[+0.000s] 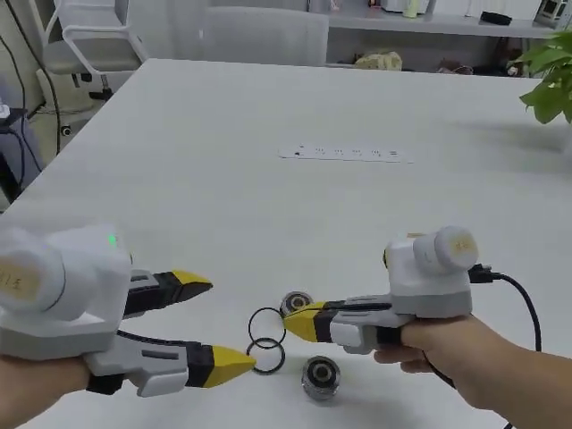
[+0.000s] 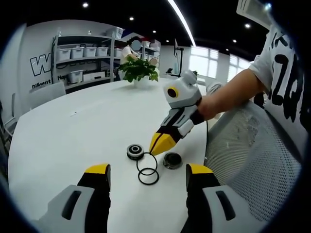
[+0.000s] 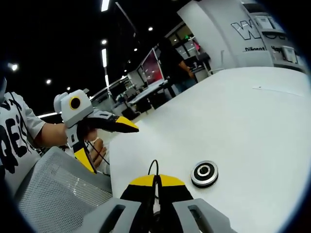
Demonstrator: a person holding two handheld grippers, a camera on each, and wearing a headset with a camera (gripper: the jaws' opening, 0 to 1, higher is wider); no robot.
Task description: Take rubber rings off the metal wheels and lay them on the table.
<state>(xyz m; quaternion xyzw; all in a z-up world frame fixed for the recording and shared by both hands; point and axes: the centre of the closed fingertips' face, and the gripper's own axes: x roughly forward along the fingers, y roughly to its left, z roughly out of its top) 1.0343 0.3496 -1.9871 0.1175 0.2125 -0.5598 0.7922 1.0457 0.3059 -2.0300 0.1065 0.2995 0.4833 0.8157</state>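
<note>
Head view: 2 thin black rubber rings lay near the near edge of the table, about midway along it, touching or overlapping. The right gripper was closed on the far ring; the right gripper view showed a fine black loop rising from between its shut tips. The near ring lay flat and free. The left gripper stood wide and empty, just beside the rings.

2 metal wheels flanked the right tips: wheel 1 on the far side, wheel 2 on the near side. Each had a bright hub and a dark outer band; I could not tell whether a ring remained on either.

Judged: the rings were light, limp and stretchy, best pinched across the band. The wheels were stiff, heavier and likely to slide, so they should be braced at the rim.
</note>
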